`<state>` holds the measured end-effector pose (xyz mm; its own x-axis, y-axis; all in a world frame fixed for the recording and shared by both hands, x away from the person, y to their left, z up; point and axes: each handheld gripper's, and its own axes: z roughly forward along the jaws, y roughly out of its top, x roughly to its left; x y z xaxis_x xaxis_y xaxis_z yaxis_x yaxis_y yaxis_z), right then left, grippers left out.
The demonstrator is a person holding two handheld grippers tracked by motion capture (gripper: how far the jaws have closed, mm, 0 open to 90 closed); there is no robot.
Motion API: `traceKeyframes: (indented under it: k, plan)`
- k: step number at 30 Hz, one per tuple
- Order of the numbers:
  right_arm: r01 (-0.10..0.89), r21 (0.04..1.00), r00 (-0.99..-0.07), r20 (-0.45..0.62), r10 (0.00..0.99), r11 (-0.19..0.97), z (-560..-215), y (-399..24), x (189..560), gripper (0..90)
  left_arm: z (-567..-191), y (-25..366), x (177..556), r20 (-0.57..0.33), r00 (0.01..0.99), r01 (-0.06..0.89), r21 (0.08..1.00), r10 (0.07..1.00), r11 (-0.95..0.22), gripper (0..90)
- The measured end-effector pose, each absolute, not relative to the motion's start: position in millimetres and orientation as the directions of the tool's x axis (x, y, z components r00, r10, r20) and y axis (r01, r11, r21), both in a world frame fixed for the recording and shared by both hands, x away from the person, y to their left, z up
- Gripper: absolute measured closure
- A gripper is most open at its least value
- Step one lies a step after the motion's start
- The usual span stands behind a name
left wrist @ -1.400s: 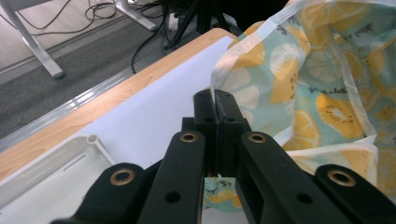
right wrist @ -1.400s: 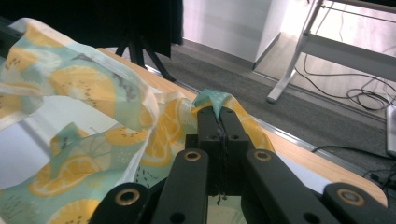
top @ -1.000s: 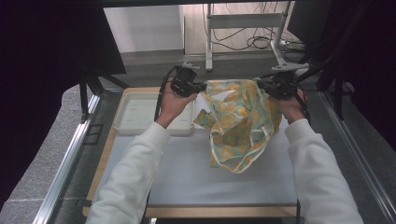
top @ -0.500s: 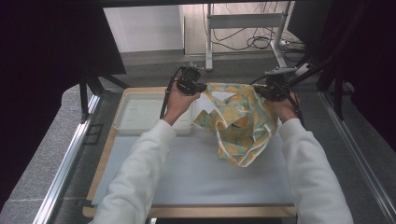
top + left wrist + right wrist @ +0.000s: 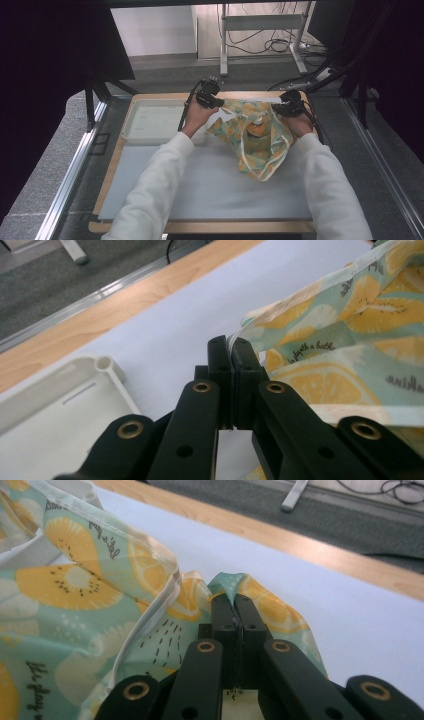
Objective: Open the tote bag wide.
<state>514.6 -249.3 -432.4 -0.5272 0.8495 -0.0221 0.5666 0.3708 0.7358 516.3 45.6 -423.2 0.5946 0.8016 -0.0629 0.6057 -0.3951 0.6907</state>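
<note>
The left tongs (image 5: pixel 216 101) and the right tongs (image 5: pixel 281 108) each clamp an edge of the fruit-print cloth (image 5: pixel 255 142). It sags between them onto the far right of the counter (image 5: pixel 210 185), right of the white tray (image 5: pixel 150 122).

The cloth bag (image 5: pixel 257 137) is mint green with yellow-orange citrus slices and white trim; the tray (image 5: pixel 155 121) white; the mat (image 5: pixel 210 185) pale lavender-grey.

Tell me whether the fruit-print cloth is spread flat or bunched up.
Bunched up. The fruit-print cloth sags in folds between the left gripper and the right gripper, each shut on an edge; only its lower part rests on the white mat.
</note>
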Motion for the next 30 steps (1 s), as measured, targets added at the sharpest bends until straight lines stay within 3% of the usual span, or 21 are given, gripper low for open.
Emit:
traceKeyframes:
  k: [30]
  plan:
    - [0.643,0.684,-0.497,0.029,0.867,0.345,-466.1,-274.9,496.9,87.9,-479.2,22.7,504.2,-0.062,0.611,0.657,0.596,0.789,-0.462,89.4]
